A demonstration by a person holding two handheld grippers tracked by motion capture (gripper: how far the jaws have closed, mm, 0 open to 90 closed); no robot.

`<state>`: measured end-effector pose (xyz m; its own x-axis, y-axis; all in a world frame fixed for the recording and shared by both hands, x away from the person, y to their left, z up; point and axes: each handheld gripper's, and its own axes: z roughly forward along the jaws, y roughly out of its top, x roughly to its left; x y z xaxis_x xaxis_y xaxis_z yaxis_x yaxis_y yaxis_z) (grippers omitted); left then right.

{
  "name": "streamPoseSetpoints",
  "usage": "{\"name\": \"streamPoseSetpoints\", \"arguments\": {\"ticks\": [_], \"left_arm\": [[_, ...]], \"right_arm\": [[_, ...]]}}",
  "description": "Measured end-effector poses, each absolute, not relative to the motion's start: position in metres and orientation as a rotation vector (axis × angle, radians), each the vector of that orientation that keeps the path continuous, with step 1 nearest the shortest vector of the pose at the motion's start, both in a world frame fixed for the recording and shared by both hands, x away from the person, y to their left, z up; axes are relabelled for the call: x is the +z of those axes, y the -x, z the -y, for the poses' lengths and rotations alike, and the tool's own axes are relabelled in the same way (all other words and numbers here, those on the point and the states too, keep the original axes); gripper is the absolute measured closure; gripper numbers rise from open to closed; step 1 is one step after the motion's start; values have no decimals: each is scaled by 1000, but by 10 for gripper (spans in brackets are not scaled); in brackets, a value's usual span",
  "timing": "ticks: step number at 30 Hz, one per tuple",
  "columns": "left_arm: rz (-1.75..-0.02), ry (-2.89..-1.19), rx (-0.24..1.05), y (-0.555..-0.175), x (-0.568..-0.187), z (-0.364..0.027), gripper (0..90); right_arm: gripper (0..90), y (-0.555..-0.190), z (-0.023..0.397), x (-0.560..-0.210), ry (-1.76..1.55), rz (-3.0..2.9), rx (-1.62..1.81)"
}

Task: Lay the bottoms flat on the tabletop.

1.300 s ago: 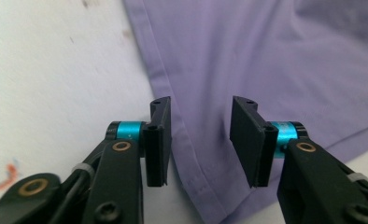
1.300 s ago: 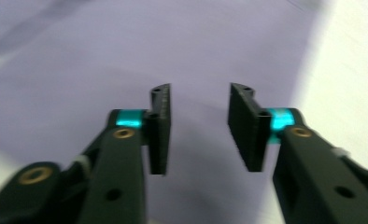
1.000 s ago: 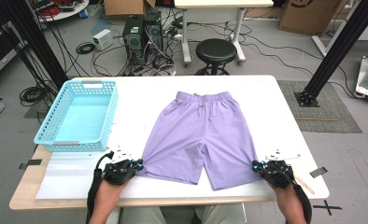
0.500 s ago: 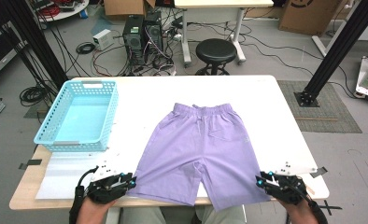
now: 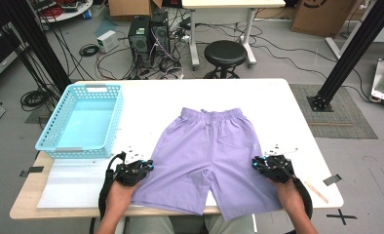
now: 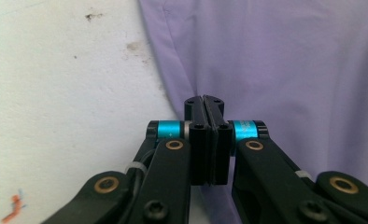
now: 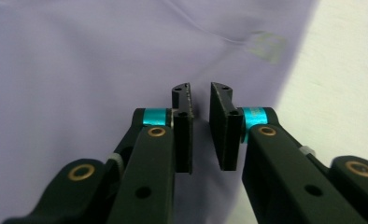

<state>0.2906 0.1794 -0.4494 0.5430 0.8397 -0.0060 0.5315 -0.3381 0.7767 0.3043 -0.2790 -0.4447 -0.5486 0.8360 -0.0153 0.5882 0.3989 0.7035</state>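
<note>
Left jaws: pressed flat together in the left gripper view, no gap between the pads; whether any cloth is caught between them cannot be told; they sit right at the outer edge of the shorts' leg, where purple cloth meets white table.
Right jaws: a narrow gap stands between them in the right gripper view, having just been closing; nothing is pinched; they hover over the purple cloth near its outer edge.
Left gripper: held in the person's left hand at the left leg of the shorts, near the table's front edge.
Right gripper: held in the right hand at the right leg; well apart from the left one.
Shorts: spread flat in the middle of the table, waistband away from the person; leg hems reach the front edge.
Basket: light blue, on the table's left side, beside the shorts but apart from them.
Table: white; bears small stains near the left jaws.
</note>
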Motion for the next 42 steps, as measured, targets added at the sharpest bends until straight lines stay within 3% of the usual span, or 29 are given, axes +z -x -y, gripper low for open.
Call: {"name": "streamPoseSetpoints", "arguments": {"ticks": [6, 12, 14, 15, 16, 17, 20, 21, 24, 26, 27, 28, 34, 36, 37, 42], "left_arm": [[-1167, -2005, 555, -294, -448, -202, 891], [-1151, -1980, 532, -296, -450, -209, 885], [-1137, -1980, 526, -299, -449, -209, 862], [-1138, -1971, 522, -300, -449, -210, 812], [-1141, -1954, 505, -302, -449, -210, 775], [-1143, -1938, 501, -303, -448, -211, 745], [-1134, -1888, 472, -308, -447, -211, 678], [-1129, -1872, 469, -309, -447, -211, 652], [-1131, -1838, 486, -315, -447, -211, 582], [-1135, -1817, 494, -318, -446, -211, 559], [-1133, -1810, 500, -319, -445, -211, 558], [-1131, -1807, 506, -321, -444, -210, 556], [-1121, -1791, 499, -342, -434, -204, 542], [-1103, -1795, 491, -352, -431, -198, 527], [-1093, -1800, 486, -358, -430, -194, 516], [-1045, -1840, 464, -390, -425, -175, 490]], "right_arm": [[722, -311, 295, -435, -1293, -2188, 971], [628, -335, 300, -449, -1423, -2176, 966], [692, -336, 295, -449, -1392, -2171, 929], [752, -336, 295, -449, -1362, -2169, 901], [886, -336, 294, -448, -1347, -2183, 889], [900, -335, 294, -447, -1322, -2205, 880], [875, -333, 297, -442, -1334, -2177, 894], [752, -333, 298, -440, -1352, -2154, 924], [674, -340, 293, -438, -1376, -2177, 1001], [725, -345, 284, -442, -1356, -2214, 943], [845, -347, 281, -444, -1340, -2232, 878], [891, -346, 279, -444, -1303, -2215, 841], [897, -337, 292, -438, -1282, -2203, 708], [841, -336, 298, -438, -1269, -2219, 768], [761, -337, 300, -437, -1258, -2215, 803], [564, -356, 302, -429, -1283, -2191, 937]]}}
